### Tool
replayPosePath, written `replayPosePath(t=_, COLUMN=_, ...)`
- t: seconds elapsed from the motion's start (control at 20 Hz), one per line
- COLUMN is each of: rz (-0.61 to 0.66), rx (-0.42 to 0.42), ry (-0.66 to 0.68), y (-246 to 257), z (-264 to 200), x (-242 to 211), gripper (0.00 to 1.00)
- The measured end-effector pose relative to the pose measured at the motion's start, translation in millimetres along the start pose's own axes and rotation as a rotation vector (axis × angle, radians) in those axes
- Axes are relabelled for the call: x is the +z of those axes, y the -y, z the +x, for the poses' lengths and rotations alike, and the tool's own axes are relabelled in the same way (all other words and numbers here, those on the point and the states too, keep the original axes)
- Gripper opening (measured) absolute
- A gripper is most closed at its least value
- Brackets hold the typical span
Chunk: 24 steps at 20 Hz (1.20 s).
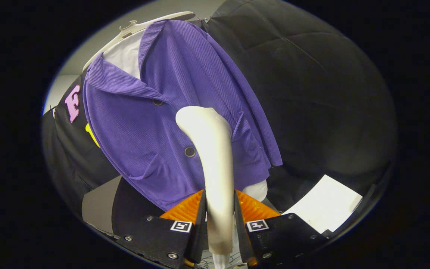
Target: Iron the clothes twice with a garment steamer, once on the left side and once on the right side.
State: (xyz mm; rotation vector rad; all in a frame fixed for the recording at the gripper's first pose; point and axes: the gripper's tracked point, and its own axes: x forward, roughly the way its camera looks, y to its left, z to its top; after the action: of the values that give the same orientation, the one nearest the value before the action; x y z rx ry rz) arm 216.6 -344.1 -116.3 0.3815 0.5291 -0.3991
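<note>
Black cloth wall [312, 93] behind everything, creased in broad folds, with a strip of pale grey wall [170, 9] above it. Down to the right of the fingers, a white sheet or panel [327, 203] lying flat; whether on a worktop, cannot tell. To the left of the fingers, a grey flat panel [99, 203], partly tucked behind dark cloth. Purple ribbed shirt [155, 123] hung on a white hanger [140, 26] against the black cloth, collar open over a white inner layer, two dark buttons down the front, a patch pocket low on one side. Tool [219, 215] closed on the garment steamer [215, 160], both fingers pressed to the sides of its pale handle. Handle rising straight up from between the fingers, curved head ahead of them, lying over the shirt front close to the button line; actual contact with the fabric not clear.
</note>
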Motion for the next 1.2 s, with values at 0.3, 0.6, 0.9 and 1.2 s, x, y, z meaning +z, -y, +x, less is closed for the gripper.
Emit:
replayPosePath(t=0.3, rz=-0.041, rx=0.015, ry=-0.01, y=-4.2, z=-0.4, x=-19.9, gripper=0.39)
replayPosePath(t=0.6, rz=-0.043, rx=0.055, ry=-0.126, y=-7.7, z=-10.7, x=-82.3, gripper=0.39)
replayPosePath(t=0.9, rz=-0.066, rx=0.067, ry=-0.216, y=-4.0, z=-15.4, x=-151.0, gripper=0.39)
replayPosePath(t=1.2, rz=-0.069, rx=0.107, ry=-0.199, y=-17.7, z=-64.2, x=-170.2, gripper=0.39)
